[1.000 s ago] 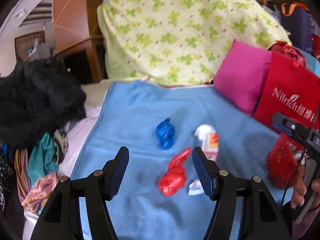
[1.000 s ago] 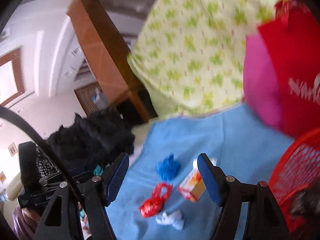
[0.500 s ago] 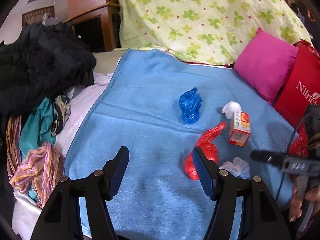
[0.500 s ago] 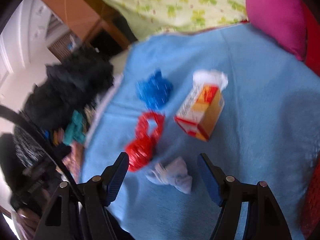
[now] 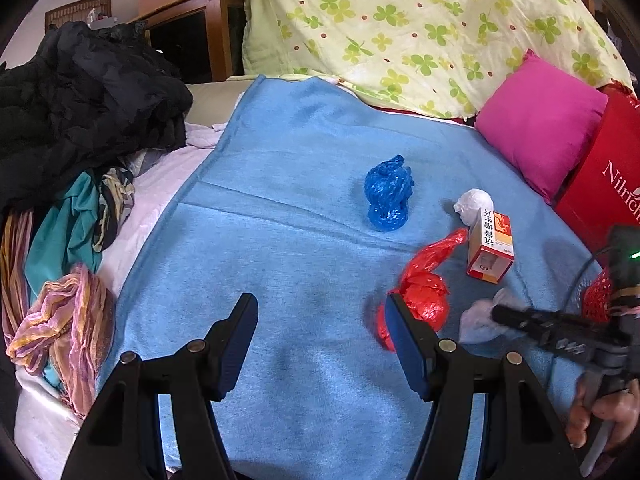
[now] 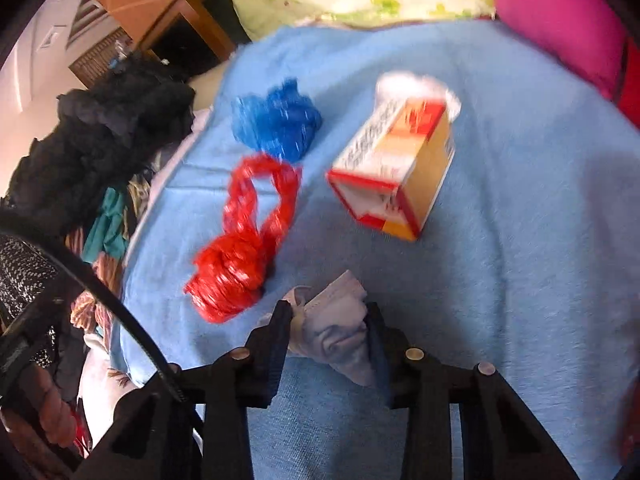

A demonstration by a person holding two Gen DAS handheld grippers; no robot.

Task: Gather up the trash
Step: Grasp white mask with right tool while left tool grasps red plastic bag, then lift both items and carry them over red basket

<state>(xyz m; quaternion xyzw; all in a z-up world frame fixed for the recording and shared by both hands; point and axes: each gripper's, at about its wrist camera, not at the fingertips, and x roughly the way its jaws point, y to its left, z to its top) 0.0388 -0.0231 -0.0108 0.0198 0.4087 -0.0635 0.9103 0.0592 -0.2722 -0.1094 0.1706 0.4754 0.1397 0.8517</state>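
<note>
Trash lies on a blue blanket (image 5: 304, 216): a crumpled blue plastic bag (image 5: 387, 194), a red plastic bag (image 5: 424, 292), an orange and white carton (image 5: 490, 245), a white paper ball (image 5: 473, 202) behind it, and a crumpled white tissue (image 6: 340, 330). My right gripper (image 6: 329, 336) is shut on the tissue, low on the blanket; it also shows in the left wrist view (image 5: 520, 320). My left gripper (image 5: 320, 340) is open and empty above the blanket, its right finger (image 5: 404, 344) beside the red bag.
A pile of dark and coloured clothes (image 5: 80, 128) lies left of the blanket. A pink cushion (image 5: 540, 124), a red paper bag (image 5: 604, 184) and a clover-print cover (image 5: 420, 24) stand behind. A red mesh basket (image 5: 598, 296) sits at the right edge.
My right gripper dropped toward the blanket and closed on the white tissue. My left gripper tilted down and shifted left, so the trash now sits to its right.
</note>
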